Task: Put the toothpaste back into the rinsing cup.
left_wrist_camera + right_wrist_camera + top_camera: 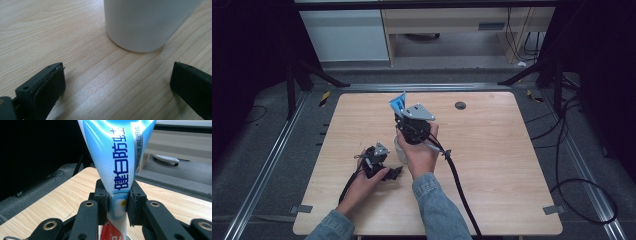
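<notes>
- Your right claw (117, 207) clamps a blue-and-white toothpaste tube (117, 157), held upright over the white cup (400, 148); its blue Chinese print reads 健白防蛀.
- Your left claw (117, 82) stands wide, empty, just short of the cup.
- The bench (492, 150) is pale wood; dark room beyond.

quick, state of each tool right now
left tool: open, holding nothing, white cup just ahead
right tool: closed on the blue toothpaste tube
</notes>
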{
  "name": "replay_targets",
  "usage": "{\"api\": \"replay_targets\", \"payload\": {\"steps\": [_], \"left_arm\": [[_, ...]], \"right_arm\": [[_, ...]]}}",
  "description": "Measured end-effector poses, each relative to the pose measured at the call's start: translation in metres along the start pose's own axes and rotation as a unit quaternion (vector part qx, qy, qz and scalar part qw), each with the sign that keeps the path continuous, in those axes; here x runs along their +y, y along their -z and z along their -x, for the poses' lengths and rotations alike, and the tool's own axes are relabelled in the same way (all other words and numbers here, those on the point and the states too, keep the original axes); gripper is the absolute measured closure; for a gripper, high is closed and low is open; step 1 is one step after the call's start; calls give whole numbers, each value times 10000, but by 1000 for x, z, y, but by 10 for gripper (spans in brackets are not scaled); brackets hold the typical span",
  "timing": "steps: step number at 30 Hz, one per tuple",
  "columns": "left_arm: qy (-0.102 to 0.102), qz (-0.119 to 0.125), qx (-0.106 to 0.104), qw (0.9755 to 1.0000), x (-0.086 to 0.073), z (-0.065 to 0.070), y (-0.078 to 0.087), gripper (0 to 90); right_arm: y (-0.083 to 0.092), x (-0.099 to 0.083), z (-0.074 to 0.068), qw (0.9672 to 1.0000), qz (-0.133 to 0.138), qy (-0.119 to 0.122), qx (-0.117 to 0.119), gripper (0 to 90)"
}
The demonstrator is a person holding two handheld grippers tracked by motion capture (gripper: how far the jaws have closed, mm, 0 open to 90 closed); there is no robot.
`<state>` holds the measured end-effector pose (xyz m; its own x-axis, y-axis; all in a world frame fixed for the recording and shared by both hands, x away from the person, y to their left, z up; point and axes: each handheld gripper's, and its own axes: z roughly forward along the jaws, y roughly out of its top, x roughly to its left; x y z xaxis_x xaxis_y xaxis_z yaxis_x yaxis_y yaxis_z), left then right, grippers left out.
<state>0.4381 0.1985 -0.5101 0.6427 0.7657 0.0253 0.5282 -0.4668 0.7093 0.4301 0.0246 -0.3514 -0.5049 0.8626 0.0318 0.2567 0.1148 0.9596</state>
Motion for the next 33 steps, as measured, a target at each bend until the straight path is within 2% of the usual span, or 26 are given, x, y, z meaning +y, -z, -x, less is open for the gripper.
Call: {"api": "replay_targets", "payload": {"steps": [13,21,25,33], "left_arm": [[9,-1,-13,10000,0,0,0,0],[13,-5,-22,10000,0,0,0,0],[-1,-6,-19,10000,0,0,0,0],[26,18,-17,10000,0,0,0,0]], "right_arm": [[-8,-14,-1,9999,-35,-87,-111,732],[-8,-19,-3,9997,-15,13,-231,731],[-8,-24,-4,9996,12,-29,-265,730],[-13,-40,-6,9994,-15,-105,-338,729]]}}
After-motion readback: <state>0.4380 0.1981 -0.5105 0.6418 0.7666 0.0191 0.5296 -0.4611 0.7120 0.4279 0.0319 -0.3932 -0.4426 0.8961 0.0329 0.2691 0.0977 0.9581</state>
